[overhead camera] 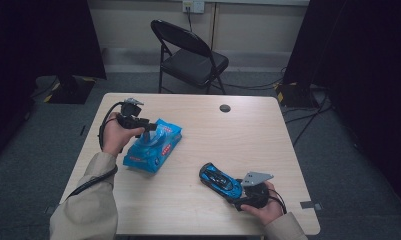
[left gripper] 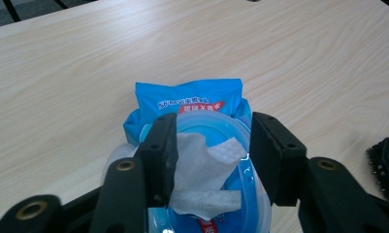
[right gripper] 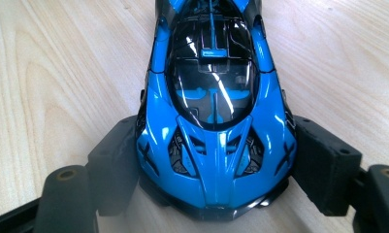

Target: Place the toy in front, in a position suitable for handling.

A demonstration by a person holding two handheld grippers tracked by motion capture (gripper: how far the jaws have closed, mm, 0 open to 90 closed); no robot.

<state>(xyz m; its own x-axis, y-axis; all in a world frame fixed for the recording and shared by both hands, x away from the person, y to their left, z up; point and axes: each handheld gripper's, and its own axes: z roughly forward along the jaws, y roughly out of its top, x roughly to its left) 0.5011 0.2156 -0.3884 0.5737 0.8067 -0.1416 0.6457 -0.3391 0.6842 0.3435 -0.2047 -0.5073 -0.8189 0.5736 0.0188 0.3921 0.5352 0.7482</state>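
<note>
**Holding a toy car and a pack of wipes**

High view: the left gripper (overhead camera: 149, 127) sits over the blue wipes pack (overhead camera: 153, 146) on the tabletop (overhead camera: 248, 130). The right gripper (overhead camera: 238, 192) is at the blue toy car (overhead camera: 220, 180).

Left gripper view: the fingers (left gripper: 164, 145) stand partly wide around a white wipe (left gripper: 206, 170), the right one apart from it.

Right gripper view: the fingers (right gripper: 323, 160) squeeze the car's sides.

Blue wipes pack (overhead camera: 153, 147), white wipe (left gripper: 206, 172), blue-and-black toy car (right gripper: 214, 107), pale woodgrain table (overhead camera: 238, 130)
</note>
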